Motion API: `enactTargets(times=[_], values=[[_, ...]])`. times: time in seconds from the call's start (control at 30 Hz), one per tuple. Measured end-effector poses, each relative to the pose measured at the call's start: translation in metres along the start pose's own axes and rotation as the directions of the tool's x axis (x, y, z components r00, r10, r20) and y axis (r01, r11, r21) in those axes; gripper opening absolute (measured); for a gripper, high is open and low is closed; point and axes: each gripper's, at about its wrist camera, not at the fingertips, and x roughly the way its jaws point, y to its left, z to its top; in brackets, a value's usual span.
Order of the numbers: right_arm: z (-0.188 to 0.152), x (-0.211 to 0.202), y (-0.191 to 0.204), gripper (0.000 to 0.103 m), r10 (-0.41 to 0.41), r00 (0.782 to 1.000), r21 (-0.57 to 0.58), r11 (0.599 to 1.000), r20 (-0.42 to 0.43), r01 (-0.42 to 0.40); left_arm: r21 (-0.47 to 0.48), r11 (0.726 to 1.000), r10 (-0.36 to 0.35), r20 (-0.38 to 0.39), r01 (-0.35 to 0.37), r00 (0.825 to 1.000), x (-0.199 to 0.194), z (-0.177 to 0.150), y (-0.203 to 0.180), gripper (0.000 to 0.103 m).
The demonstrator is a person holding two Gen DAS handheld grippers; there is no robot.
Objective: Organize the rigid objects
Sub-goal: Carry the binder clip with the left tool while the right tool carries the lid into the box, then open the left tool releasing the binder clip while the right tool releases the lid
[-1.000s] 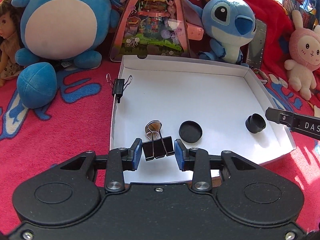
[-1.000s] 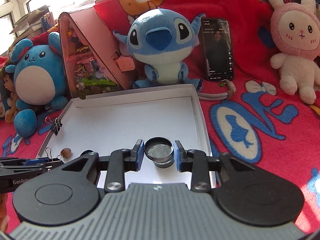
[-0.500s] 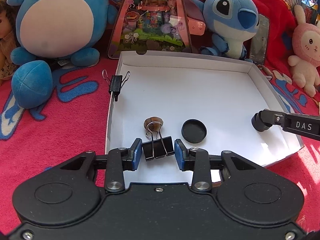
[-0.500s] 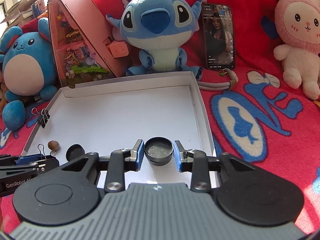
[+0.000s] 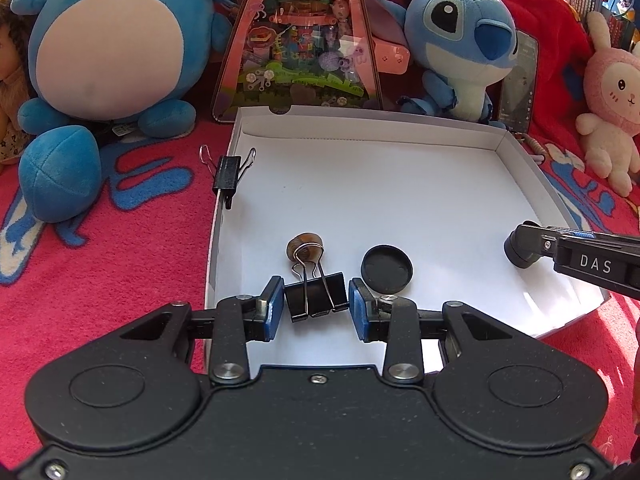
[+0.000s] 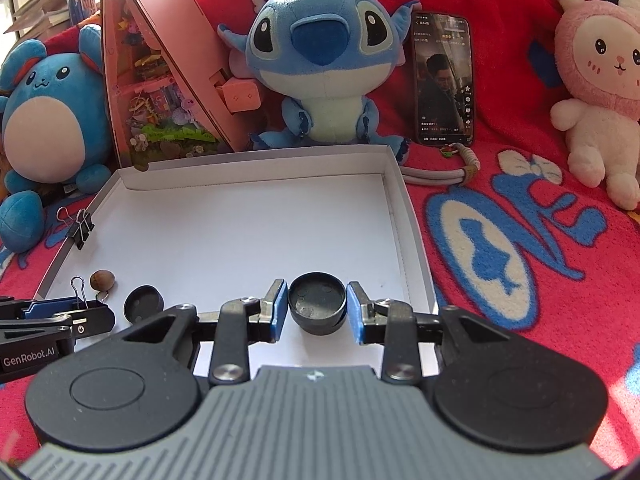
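A: Your left gripper (image 5: 316,306) brackets the black binder clip (image 5: 315,295) at the white tray's (image 5: 400,200) six-o'clock edge; whether the pads touch it is hard to tell.

B: And my right?

A: Your right gripper (image 6: 317,312) holds the round black cup (image 6: 317,307), its base hidden. At ten o'clock lie a flat black lid (image 6: 143,303) and a brown nut (image 6: 102,279).

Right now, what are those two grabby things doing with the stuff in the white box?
A person is sorting small things in the white box using two handheld tools. The left gripper sits around a black binder clip, pads right at its sides. The right gripper is around a small black cup near the box's right edge. A flat black lid and a brown nut lie in the box, and another binder clip is clipped onto its left wall.
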Motion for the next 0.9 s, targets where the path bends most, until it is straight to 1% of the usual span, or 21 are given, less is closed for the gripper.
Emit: enactTargets(times=[0.07,0.1,0.27,0.33,0.47,0.5,0.53,0.6,0.63,0.9], values=[[0.000,0.001,0.000,0.042,-0.006,1.000,-0.006,1.000,0.002,0.006,0.001,1.000,0.001,0.000,-0.001,1.000,0.000,0.000,0.000,0.033],[-0.001,0.001,0.000,0.055,-0.009,1.000,-0.009,1.000,0.004,0.009,0.002,1.000,0.002,0.001,-0.002,1.000,0.000,0.000,0.000,0.033],[-0.002,0.002,0.001,0.056,-0.017,1.000,-0.011,1.000,0.013,0.017,0.004,1.000,0.003,0.003,-0.003,1.000,0.000,0.000,0.000,0.034],[-0.002,0.002,0.001,0.060,-0.018,1.000,-0.010,1.000,0.016,0.019,0.006,1.000,0.003,0.004,-0.003,1.000,0.000,0.000,0.000,0.034],[-0.004,0.006,0.001,0.060,-0.024,1.000,-0.013,1.000,-0.006,0.024,0.009,1.000,0.006,0.010,-0.006,1.000,0.001,0.000,-0.002,0.034],[-0.005,0.007,0.000,0.060,-0.019,1.000,-0.008,1.000,-0.015,0.019,0.011,1.000,0.007,0.012,-0.007,1.000,0.001,0.000,-0.002,0.034],[-0.006,0.008,0.000,0.051,-0.015,1.000,-0.001,1.000,-0.021,0.015,0.011,1.000,0.007,0.013,-0.007,1.000,0.001,0.001,-0.002,0.033],[-0.008,0.011,-0.001,0.040,-0.011,0.999,0.011,1.000,-0.031,0.012,0.014,1.000,0.007,0.015,-0.008,1.000,0.002,0.001,-0.003,0.033],[-0.008,0.011,0.000,0.038,-0.016,1.000,0.006,1.000,-0.026,0.016,0.015,1.000,0.007,0.016,-0.008,1.000,0.002,0.001,-0.003,0.033],[-0.010,0.011,0.002,0.036,-0.020,1.000,-0.018,1.000,-0.015,0.020,0.014,1.000,0.013,0.031,-0.014,0.999,0.005,0.003,-0.004,0.033]])
